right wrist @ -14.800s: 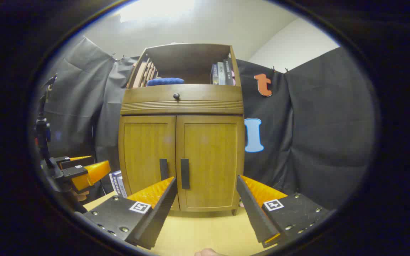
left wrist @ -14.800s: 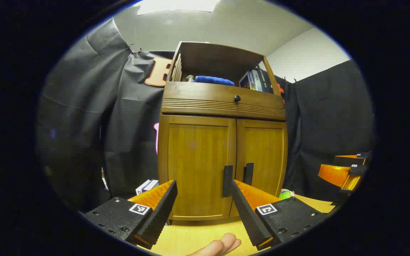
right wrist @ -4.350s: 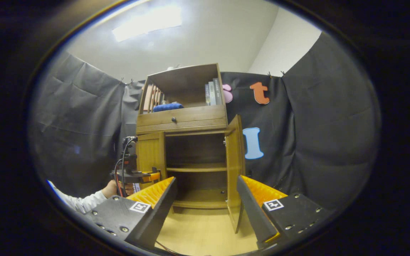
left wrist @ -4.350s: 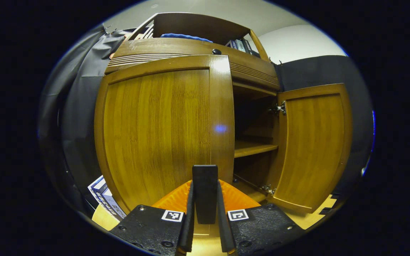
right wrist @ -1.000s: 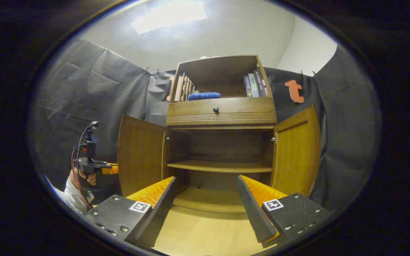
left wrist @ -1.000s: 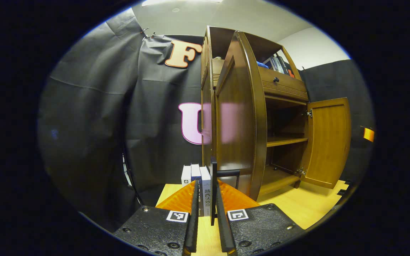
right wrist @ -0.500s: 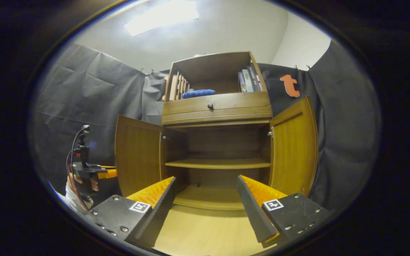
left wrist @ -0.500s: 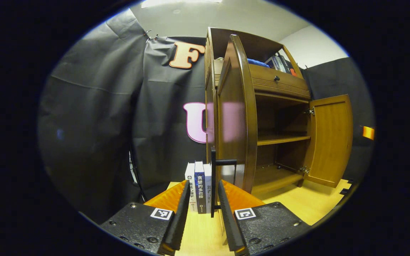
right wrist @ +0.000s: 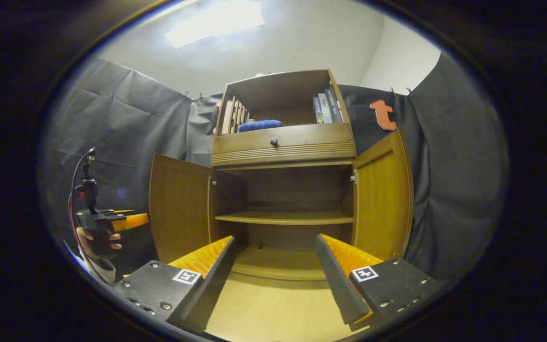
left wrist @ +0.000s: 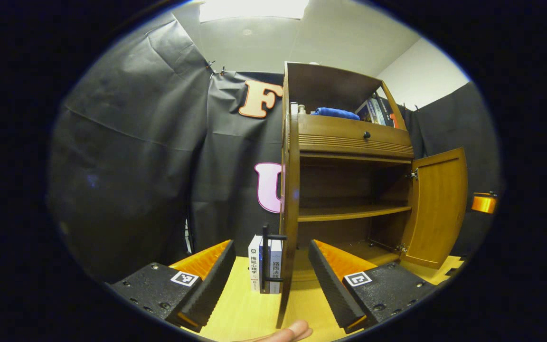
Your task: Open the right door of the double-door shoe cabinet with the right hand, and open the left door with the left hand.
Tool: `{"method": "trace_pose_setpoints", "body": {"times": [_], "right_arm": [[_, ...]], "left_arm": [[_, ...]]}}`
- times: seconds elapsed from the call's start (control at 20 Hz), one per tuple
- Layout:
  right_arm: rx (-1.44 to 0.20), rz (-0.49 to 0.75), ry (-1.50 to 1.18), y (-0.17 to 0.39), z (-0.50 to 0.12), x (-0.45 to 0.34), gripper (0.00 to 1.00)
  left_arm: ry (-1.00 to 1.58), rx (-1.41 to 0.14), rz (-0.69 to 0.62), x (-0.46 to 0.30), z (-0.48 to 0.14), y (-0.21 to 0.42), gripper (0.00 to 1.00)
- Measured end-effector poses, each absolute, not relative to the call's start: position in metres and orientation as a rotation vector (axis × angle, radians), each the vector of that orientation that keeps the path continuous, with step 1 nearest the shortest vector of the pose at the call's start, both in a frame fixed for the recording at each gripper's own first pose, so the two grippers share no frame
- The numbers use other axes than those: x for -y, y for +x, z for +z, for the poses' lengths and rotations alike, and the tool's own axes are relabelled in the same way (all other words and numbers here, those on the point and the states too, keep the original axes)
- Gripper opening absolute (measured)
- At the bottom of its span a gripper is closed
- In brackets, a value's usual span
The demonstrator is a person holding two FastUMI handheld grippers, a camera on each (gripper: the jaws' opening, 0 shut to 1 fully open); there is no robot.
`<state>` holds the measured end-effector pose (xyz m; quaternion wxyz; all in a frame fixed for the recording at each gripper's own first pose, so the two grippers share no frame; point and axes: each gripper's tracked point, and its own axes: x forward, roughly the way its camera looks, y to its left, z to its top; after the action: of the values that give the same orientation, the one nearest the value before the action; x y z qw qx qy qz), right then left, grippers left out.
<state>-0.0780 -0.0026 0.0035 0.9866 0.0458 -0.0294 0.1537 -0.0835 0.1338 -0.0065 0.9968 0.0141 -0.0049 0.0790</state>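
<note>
Both doors of the wooden shoe cabinet [right wrist: 283,147] stand wide open. In the right gripper view the left door [right wrist: 181,209] and the right door [right wrist: 382,199] are swung out, baring an inner shelf [right wrist: 285,217]. My right gripper [right wrist: 273,242] is open in front of the cabinet and holds nothing. In the left gripper view the left door [left wrist: 288,213] shows edge-on, its black handle [left wrist: 266,259] just ahead of my open left gripper [left wrist: 271,244], which touches nothing. The right door [left wrist: 437,209] hangs open farther off. A hand holds the left gripper [right wrist: 112,221] left of the cabinet.
Three books [left wrist: 254,266] stand on the wooden table [right wrist: 273,308] beside the cabinet's left side. A blue cloth [right wrist: 259,125] and several books [right wrist: 325,109] sit in the top shelf above a drawer knob [right wrist: 274,141]. Black cloth walls surround the booth.
My left gripper has opened, let go of the left door's handle and drawn back a little. The left door stays wide open. The right gripper has hardly moved.
</note>
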Motion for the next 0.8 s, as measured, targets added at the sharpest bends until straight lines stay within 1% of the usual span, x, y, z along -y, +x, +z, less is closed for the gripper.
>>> {"method": "trace_pose_setpoints", "body": {"times": [0.05, 0.1, 0.15, 0.2, 0.25, 0.3, 0.35, 0.45, 0.5, 0.55, 0.6, 0.65, 0.8], "right_arm": [[0.062, 0.31, 0.091, -0.078, 0.005, 0.005, 0.99], [0.062, 0.307, 0.089, -0.077, 0.005, 0.007, 0.96], [0.058, 0.304, 0.086, -0.075, 0.005, 0.011, 0.96], [0.052, 0.3, 0.082, -0.073, 0.005, 0.014, 0.99], [0.05, 0.298, 0.08, -0.071, 0.005, 0.017, 0.96], [0.048, 0.297, 0.081, -0.07, 0.007, 0.019, 0.96], [0.047, 0.297, 0.084, -0.068, 0.009, 0.022, 0.99], [0.039, 0.288, 0.076, -0.063, 0.01, 0.028, 0.96], [0.033, 0.277, 0.063, -0.061, 0.01, 0.033, 0.96], [0.029, 0.261, 0.047, -0.057, 0.012, 0.039, 0.99], [0.025, 0.242, 0.034, -0.053, 0.013, 0.045, 0.96], [0.02, 0.23, 0.024, -0.049, 0.013, 0.049, 0.99], [0.021, 0.218, 0.023, -0.038, 0.015, 0.054, 0.99]], "left_arm": [[0.031, 0.021, 0.163, -0.124, 0.0, -0.087, 0.92], [0.029, 0.039, 0.163, -0.113, 0.007, -0.088, 0.92], [0.028, 0.046, 0.151, -0.101, 0.011, -0.088, 0.92], [0.022, 0.047, 0.139, -0.088, 0.011, -0.086, 0.92], [0.024, 0.05, 0.127, -0.076, 0.013, -0.083, 0.96], [0.022, 0.049, 0.117, -0.065, 0.014, -0.08, 0.92], [0.021, 0.047, 0.102, -0.053, 0.013, -0.075, 0.92], [0.024, 0.034, 0.077, -0.031, 0.01, -0.066, 0.92], [0.037, 0.031, 0.066, -0.02, 0.009, -0.059, 0.92], [0.052, 0.028, 0.065, -0.011, 0.006, -0.052, 0.92], [0.064, 0.016, 0.065, -0.003, 0.002, -0.044, 0.96], [0.072, 0.002, 0.059, 0.007, -0.004, -0.035, 0.92], [0.066, -0.038, 0.066, 0.031, -0.022, -0.008, 0.92]]}}
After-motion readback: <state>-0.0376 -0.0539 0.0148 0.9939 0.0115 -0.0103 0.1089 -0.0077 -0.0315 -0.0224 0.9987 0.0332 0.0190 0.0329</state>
